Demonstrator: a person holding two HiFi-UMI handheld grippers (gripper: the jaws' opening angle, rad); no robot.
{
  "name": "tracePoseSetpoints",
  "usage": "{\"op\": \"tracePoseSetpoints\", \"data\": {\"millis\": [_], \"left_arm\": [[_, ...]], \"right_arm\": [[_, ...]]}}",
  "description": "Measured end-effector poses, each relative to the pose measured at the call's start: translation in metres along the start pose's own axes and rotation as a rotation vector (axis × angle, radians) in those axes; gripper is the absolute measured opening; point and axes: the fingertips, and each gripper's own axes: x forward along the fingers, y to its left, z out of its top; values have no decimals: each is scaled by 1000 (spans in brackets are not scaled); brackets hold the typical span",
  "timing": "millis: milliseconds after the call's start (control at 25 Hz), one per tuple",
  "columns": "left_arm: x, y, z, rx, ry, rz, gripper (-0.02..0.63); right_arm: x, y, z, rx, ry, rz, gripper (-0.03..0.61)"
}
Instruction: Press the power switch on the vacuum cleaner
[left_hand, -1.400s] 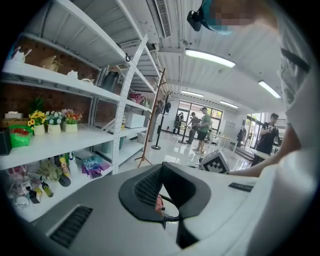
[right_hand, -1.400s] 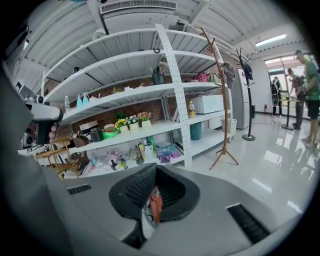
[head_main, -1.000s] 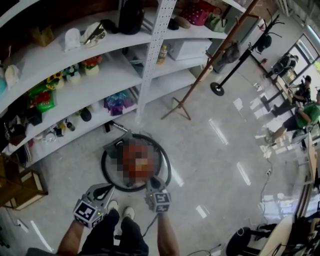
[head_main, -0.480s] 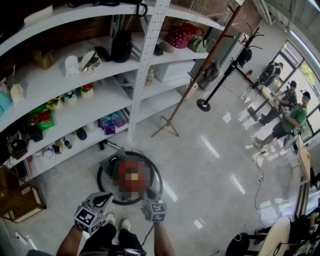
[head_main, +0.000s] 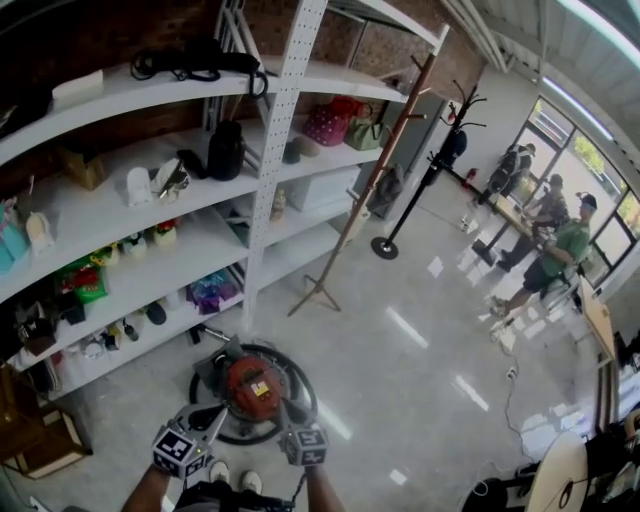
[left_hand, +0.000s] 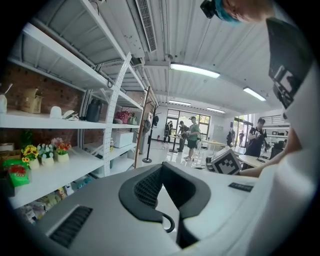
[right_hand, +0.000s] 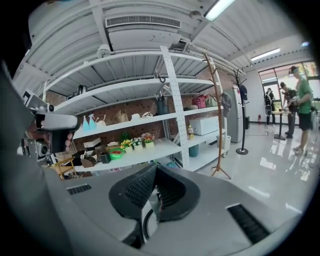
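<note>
I hold both tongs low over the round red canister vacuum cleaner with a black hose coiled in a ring around it (head_main: 253, 386), which sits on the glossy pale floor (head_main: 430, 370) just ahead of my white shoes (head_main: 249, 482). My left gripper (head_main: 216, 411) hangs over the near left edge of the vacuum cleaner. Its dark ribbed pads are drawn together at the tips and have hold of nothing. My right gripper (head_main: 284, 408) hangs over the near right edge of the vacuum cleaner, a little apart from the left one. Its pads likewise meet at the tips and carry nothing, and a sliver of the red body shows below them. Neither gripper touches the vacuum cleaner as far as I can tell from above. Its power switch is too small for me to pick out.

Just beyond the vacuum cleaner stands the white tiered shelving (head_main: 190, 255), which holds bags, small flower pots and packets. To the far right of the vacuum cleaner a slanted wooden coat stand (head_main: 372, 185) rises from the floor. Well beyond the vacuum cleaner to the right, several people (head_main: 560, 250) are gathered by the bright windows.
</note>
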Motion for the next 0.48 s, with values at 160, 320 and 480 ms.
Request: {"op": "tracePoseSetpoints", "data": {"millis": [160,320,480], "left_arm": [[-4,1,8,29,-30,7,9],[-7,2,12,32,-46,21,9],[-11,5,21,43,-58,32,9]], "right_arm": [[-11,6,23,-22,-38,3,8],[-26,7,44,-24,-82,1,8],[-45,13,63,-29,-127,-5,8]]}}
